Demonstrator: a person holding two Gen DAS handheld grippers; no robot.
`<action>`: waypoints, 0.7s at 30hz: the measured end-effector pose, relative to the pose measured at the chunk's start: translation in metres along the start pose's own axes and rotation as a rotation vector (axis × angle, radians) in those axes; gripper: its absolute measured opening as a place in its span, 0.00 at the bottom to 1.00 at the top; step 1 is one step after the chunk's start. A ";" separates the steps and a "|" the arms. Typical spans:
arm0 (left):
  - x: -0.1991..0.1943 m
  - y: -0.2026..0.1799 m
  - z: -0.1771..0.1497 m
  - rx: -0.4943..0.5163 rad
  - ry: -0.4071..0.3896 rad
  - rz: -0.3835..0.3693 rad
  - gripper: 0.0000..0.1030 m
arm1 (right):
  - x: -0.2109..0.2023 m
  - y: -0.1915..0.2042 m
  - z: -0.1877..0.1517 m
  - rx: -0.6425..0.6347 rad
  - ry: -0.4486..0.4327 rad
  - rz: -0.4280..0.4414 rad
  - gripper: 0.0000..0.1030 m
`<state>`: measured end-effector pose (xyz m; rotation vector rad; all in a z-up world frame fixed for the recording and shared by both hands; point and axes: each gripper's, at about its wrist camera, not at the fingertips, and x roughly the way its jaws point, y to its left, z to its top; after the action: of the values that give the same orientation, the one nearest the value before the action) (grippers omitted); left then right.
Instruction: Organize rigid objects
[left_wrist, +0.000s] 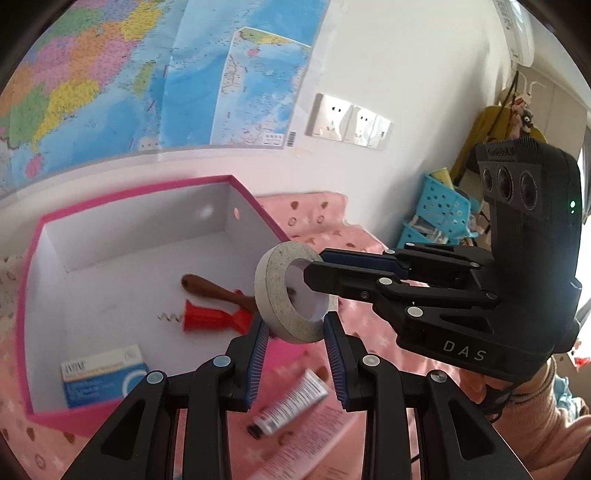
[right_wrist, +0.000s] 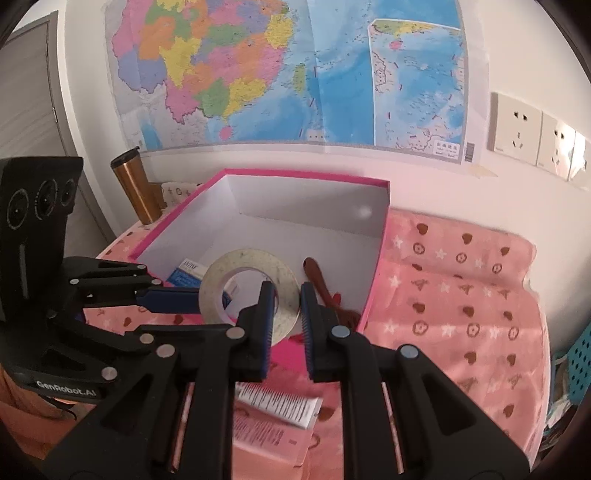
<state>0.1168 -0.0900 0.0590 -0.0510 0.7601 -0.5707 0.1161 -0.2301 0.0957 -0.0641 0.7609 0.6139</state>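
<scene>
- The tape roll (left_wrist: 291, 295) hides part of the wooden handle (left_wrist: 214, 290) in the box (left_wrist: 110, 199).
- The tube's (left_wrist: 291, 400) print is blurred.
- The left gripper (left_wrist: 295, 356) covers the blue packet's (left_wrist: 103, 373) corner.

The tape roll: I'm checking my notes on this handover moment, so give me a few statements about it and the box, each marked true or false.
1. Both grippers grip the tape roll. True: the left gripper clamps its lower edge and the right gripper pinches its ring wall.
2. The tape roll lies on the floor of the pink box. False: it is held in the air near the box's front corner.
3. A red corkscrew lies inside the box. True.
4. The white tube is inside the box. False: it lies on the pink cloth outside it.
5. A blue and white carton sits in the box. True.
</scene>
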 end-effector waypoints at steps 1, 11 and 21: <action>0.002 0.003 0.003 -0.002 0.001 0.006 0.30 | 0.003 -0.001 0.003 0.000 0.004 -0.005 0.15; 0.034 0.025 0.014 -0.047 0.071 0.027 0.30 | 0.048 -0.013 0.015 -0.003 0.103 -0.055 0.15; 0.039 0.046 0.001 -0.110 0.076 0.105 0.32 | 0.050 -0.022 0.004 0.042 0.104 -0.053 0.29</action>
<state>0.1623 -0.0709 0.0238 -0.0911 0.8626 -0.4321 0.1585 -0.2223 0.0613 -0.0777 0.8696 0.5466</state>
